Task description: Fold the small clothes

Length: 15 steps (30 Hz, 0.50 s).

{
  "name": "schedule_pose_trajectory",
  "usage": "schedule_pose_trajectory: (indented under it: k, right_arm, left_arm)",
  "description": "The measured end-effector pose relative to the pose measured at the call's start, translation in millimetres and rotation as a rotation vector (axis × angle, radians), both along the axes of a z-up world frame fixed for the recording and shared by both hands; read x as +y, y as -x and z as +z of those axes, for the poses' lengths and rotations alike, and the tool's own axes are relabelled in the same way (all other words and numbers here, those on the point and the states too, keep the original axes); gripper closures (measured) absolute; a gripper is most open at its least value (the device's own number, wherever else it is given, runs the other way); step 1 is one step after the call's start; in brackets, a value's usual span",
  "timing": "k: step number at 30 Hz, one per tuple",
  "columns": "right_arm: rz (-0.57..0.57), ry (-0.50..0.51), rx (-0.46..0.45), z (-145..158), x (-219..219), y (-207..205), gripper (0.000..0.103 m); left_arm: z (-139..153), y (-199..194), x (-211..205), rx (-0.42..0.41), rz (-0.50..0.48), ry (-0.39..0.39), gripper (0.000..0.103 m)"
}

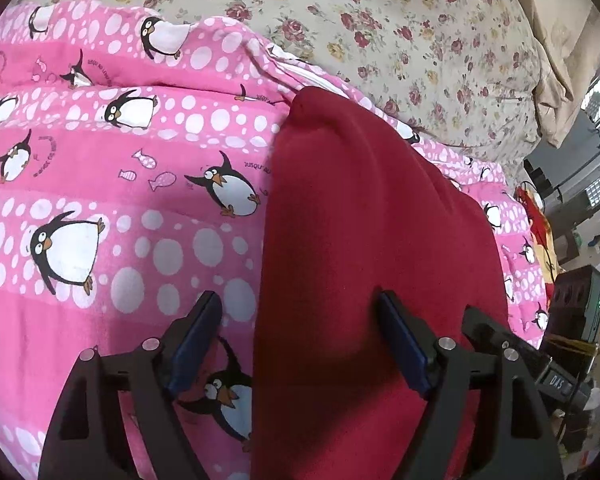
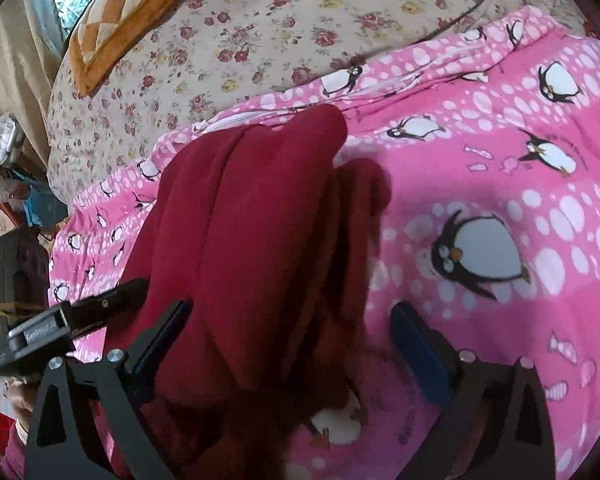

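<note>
Two grippers spread wide, clamped on nothing.
Left gripper (image 1: 300, 344) and right gripper (image 2: 290, 338) straddling red garment (image 1: 372, 248) on penguin blanket (image 1: 100, 184), running toward 12 o'clock; could snag blanket too, or slump lumpy folds.

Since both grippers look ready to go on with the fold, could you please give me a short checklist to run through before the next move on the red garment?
1. Left gripper open: ok, fingers spread wide and holding nothing.
2. Right gripper open: ok, fingers spread wide and holding nothing.
3. Red garment within reach of both: ok, its near part lies between each pair of fingers.
4. Garment lying flat: not ok, the right wrist view shows long ridges and bunched folds.
5. Garment fully on the pink penguin blanket: cannot tell, its near end is cut off.
6. Nothing lying on the garment: ok on the visible part.
</note>
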State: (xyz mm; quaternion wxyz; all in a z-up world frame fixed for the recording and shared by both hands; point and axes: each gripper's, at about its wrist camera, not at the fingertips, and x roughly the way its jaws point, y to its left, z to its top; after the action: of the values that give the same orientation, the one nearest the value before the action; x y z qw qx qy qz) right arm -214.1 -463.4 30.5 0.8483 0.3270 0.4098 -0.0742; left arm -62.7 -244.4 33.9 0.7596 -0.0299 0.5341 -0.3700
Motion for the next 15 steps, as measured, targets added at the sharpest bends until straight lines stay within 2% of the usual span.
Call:
schedule_pose_trajectory:
  k: [7, 8, 9, 11, 12, 15]
  right_arm:
    - [0.010, 0.004, -0.013, -1.8, 2.0, -5.3, 0.002]
    - [0.019, 0.001, -0.018, -1.4, 2.5, -6.3, 0.010]
    - [0.039, -0.015, -0.029, -0.5, 3.5, -7.2, 0.026]
    - [0.051, -0.035, -0.041, 2.4, 5.7, -7.8, 0.037]
    - [0.062, -0.015, -0.042, 6.5, 9.6, -7.9, 0.046]
    - [0.075, 0.015, -0.059, 20.8, 17.1, -4.3, 0.058]
  left_arm:
    - [-1.7, 1.7, -2.7, -0.005, 0.005, -0.008, 0.040]
    - [-1.8, 2.0, -2.9, -0.003, 0.004, -0.007, 0.040]
    - [-1.9, 2.2, -3.6, 0.000, -0.003, -0.007, 0.041]
    - [-0.3, 5.3, -4.9, 0.016, -0.045, 0.028, 0.065]
    - [2.4, 7.8, -5.0, 0.006, -0.049, 0.022, 0.066]
    - [11.9, 16.1, -2.7, -0.029, -0.073, 0.009, 0.078]
